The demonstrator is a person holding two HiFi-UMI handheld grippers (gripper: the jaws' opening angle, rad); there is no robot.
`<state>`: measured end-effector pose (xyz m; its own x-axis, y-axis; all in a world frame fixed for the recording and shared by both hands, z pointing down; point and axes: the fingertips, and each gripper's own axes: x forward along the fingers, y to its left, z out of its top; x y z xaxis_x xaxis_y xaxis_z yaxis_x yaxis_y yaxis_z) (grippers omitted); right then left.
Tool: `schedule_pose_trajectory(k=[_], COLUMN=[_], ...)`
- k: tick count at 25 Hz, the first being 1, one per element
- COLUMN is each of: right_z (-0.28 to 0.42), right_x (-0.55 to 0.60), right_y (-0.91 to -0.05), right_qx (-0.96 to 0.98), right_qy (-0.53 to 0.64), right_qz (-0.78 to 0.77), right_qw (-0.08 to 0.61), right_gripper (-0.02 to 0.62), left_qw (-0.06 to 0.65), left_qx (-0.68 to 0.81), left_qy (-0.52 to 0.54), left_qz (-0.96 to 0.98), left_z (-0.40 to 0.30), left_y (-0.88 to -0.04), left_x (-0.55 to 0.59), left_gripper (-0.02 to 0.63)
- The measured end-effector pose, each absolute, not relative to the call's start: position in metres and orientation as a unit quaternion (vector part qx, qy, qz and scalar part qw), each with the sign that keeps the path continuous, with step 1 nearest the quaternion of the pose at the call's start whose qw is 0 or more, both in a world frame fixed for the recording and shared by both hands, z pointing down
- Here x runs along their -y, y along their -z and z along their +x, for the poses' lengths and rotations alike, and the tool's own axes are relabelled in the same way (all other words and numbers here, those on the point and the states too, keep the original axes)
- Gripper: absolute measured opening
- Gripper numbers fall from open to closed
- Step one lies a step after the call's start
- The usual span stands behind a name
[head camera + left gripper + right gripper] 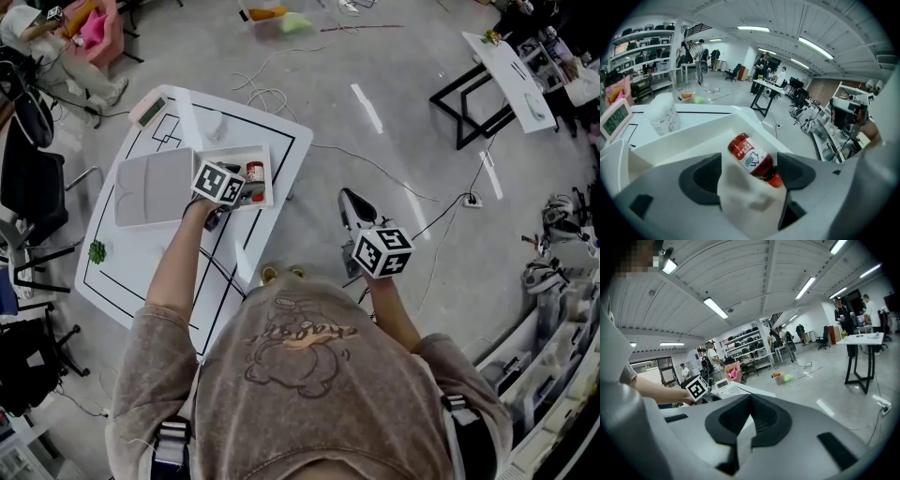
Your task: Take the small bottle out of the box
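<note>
Left tongs (234,183) are seen in the head view held low over an open white box (265,155) on a table (281,141) marked with black lines. A red bottle (254,173) lies in the box just beyond their tips. The flat lid (155,187) is spread out to their left. A jar (214,122) and a timer (150,111) stand farther off, past the box. Right tongs (354,208) are held over the floor, off the table and well apart from the box.

From the left gripper view, the left tongs (750,164) are shown with jaws apart. The bottle (752,158) lies tilted between them on the floor of the box (708,124), its cap end close to the right jaw. Whether that jaw touches it cannot be told. A white label with an arrow symbol and small squares is carried on the bottle, but no word on it can be read. Beyond and to the left stand the jar (663,115), its print too small to read, and the timer (616,119), whose digits are blurred.

From the right gripper view, the right tongs (749,413) are shown with jaws pressed together and nothing between them. Past them to the left, the marker cube (696,387) of the left tongs is visible.
</note>
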<state>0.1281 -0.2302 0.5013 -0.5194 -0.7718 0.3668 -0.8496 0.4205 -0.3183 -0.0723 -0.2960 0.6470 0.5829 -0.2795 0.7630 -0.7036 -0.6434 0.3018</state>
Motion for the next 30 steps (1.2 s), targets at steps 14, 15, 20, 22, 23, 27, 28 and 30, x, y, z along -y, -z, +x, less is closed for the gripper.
schedule_pose_trajectory(k=[14, 15, 20, 22, 23, 27, 28, 30], right_z=[0.130, 0.130, 0.131, 0.132, 0.131, 0.124, 0.122, 0.119], right_x=[0.232, 0.232, 0.234, 0.235, 0.235, 0.235, 0.235, 0.235], right_y=[-0.508, -0.509, -0.509, -0.511, -0.511, -0.514, -0.515, -0.516], right_qx=[0.833, 0.832, 0.832, 0.831, 0.831, 0.835, 0.835, 0.837], right_qy=[-0.247, -0.248, -0.248, -0.249, -0.250, -0.252, -0.252, -0.253], right_qz=[0.486, 0.487, 0.487, 0.487, 0.486, 0.479, 0.477, 0.474], right_qw=[0.091, 0.091, 0.097, 0.099, 0.100, 0.104, 0.104, 0.105], right_gripper=[-0.003, -0.005, -0.003, -0.004, -0.003, -0.004, -0.003, -0.003], left_qw=[0.280, 0.283, 0.315, 0.322, 0.325, 0.338, 0.343, 0.354], left_qx=[0.256, 0.254, 0.265, 0.268, 0.269, 0.273, 0.273, 0.271], left_qy=[-0.368, -0.371, -0.384, -0.389, -0.390, -0.391, -0.391, -0.389], left_qz=[0.849, 0.847, 0.826, 0.821, 0.818, 0.811, 0.810, 0.806], left_z=[-0.068, -0.067, -0.070, -0.069, -0.068, -0.068, -0.067, -0.066], left_y=[-0.657, -0.659, -0.666, -0.666, -0.666, -0.667, -0.667, -0.667], left_x=[0.299, 0.299, 0.295, 0.293, 0.292, 0.291, 0.290, 0.288], left_gripper=[0.364, 0.362, 0.362, 0.355, 0.348, 0.338, 0.328, 0.303])
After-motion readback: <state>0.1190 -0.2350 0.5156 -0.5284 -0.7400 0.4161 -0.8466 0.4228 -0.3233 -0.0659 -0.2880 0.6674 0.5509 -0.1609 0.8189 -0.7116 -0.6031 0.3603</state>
